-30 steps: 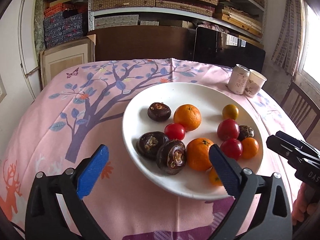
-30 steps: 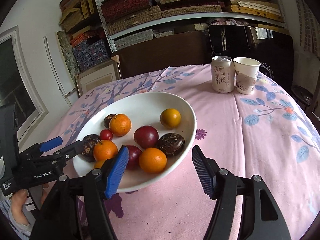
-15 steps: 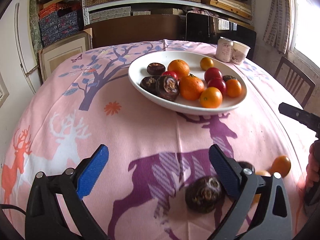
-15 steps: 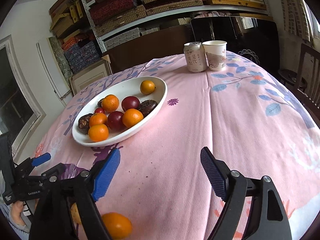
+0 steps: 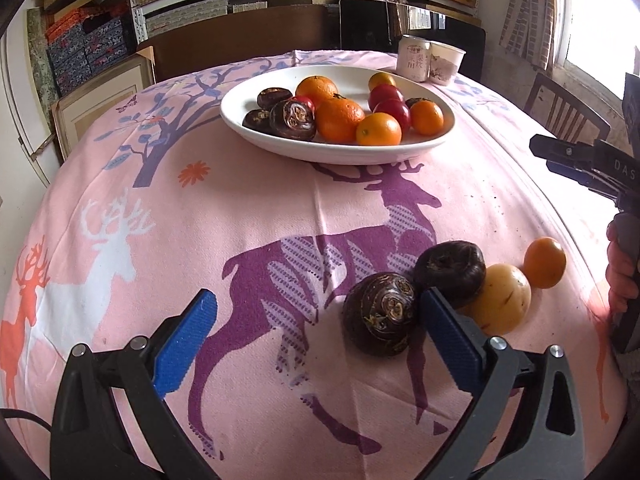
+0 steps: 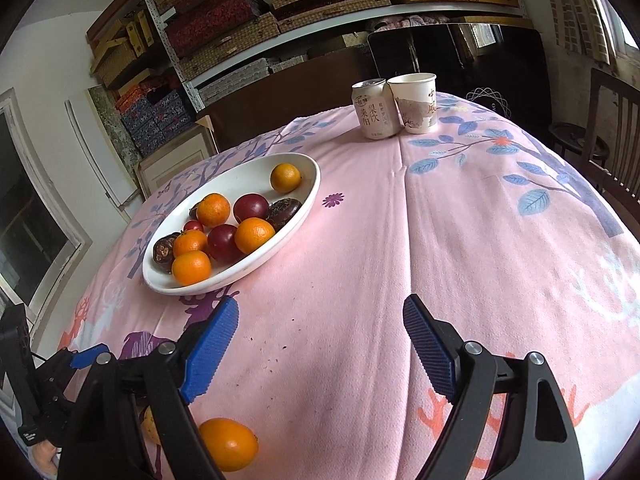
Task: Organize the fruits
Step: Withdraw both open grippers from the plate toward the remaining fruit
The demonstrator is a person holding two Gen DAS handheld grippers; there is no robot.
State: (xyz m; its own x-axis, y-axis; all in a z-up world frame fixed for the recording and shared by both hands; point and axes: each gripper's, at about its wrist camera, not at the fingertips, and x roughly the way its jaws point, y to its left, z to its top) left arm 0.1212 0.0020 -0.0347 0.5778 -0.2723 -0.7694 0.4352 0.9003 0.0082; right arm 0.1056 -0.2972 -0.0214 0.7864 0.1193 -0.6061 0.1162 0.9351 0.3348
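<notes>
A white bowl [image 5: 320, 156] with oranges, red fruits and dark brown fruits stands at the far middle of the pink tablecloth. Near the front edge lie a dark brown fruit [image 5: 380, 314], a second dark one [image 5: 450, 272], a pale yellow fruit [image 5: 502, 300] and a small orange [image 5: 545, 263]. My left gripper [image 5: 318, 340] is open, and the nearest dark fruit rests just inside its right finger. My right gripper [image 6: 320, 350] is open over bare cloth with nothing between its fingers. The orange [image 6: 228, 444] lies below its left finger. The bowl [image 6: 240, 276] is at its far left.
A drink can [image 6: 374, 110] and a paper cup [image 6: 414, 104] stand together at the table's far side. A wooden chair [image 6: 616, 128] is beyond the right edge. Shelves of boxes fill the back wall. A person's hand [image 5: 622, 268] holds the right gripper's handle.
Both grippers have drawn back from the bowl toward the near edge of the table. The loose fruits have come into view there. The right gripper's jaws have widened.
</notes>
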